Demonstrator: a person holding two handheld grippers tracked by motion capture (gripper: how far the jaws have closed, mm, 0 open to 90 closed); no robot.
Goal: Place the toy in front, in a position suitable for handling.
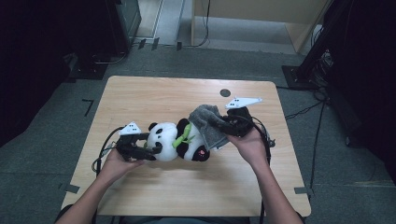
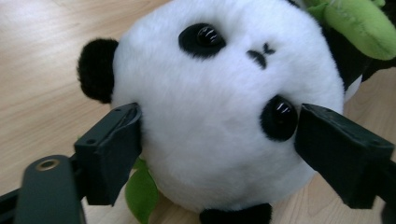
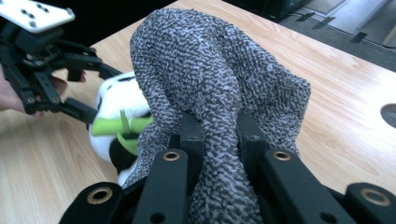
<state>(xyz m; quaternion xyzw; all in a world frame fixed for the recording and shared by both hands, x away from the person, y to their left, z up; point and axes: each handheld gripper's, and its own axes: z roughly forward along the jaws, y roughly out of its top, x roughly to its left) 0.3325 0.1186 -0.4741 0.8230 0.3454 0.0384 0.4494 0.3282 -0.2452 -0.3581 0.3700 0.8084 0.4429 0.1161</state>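
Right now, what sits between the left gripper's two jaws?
The toy panda's white head sits there, seen in the left gripper view. The left gripper's jaws stand wide at either side of it.

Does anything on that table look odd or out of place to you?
Nothing broken or spilled. The toy panda lies on its side rather than sitting up, and a grey cloth pinched in the right gripper hangs bunched over its lower half.

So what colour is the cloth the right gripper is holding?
Speckled grey, a black-and-white knit weave. The cloth shows best in the right gripper view, pinched by the right gripper.
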